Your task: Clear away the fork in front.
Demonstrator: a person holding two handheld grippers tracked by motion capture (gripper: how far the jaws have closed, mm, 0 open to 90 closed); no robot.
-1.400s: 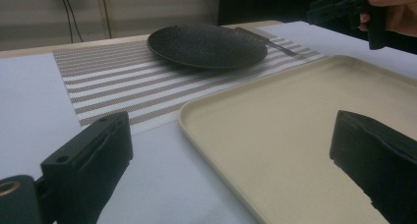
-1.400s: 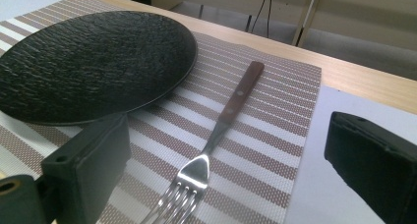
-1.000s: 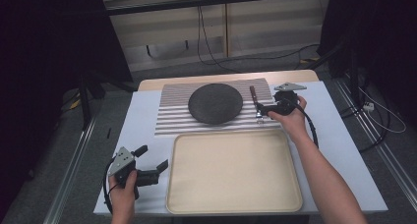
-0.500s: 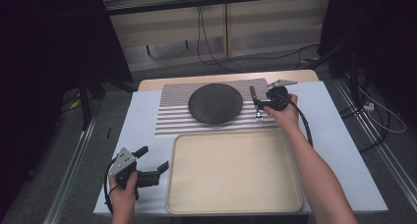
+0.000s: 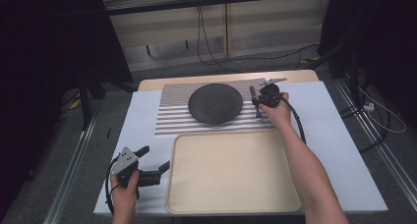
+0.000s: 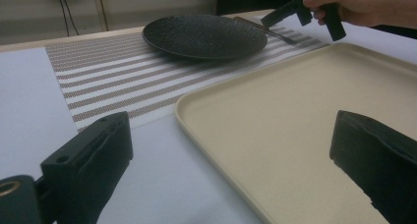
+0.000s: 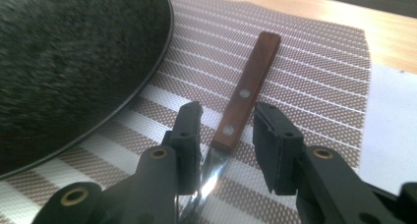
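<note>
Your right gripper point(image 7: 226, 135) is down over a wooden-handled utensil point(image 7: 246, 91) on the striped placemat point(image 5: 172, 118), just right of the dark round plate point(image 5: 215, 102). Its jaws have just been closing and now straddle the lower end of the wooden handle, where it meets the shiny metal part; a thin gap still shows on each side, so the pads do not yet press on it. The utensil lies flat on the mat, beside the plate and apart from its rim. Your left gripper point(image 5: 156, 161) rests low on the white table cover point(image 5: 339, 135) beside the near left corner of the beige tray point(image 5: 236, 204), jaws wide apart, holding nothing.
</note>
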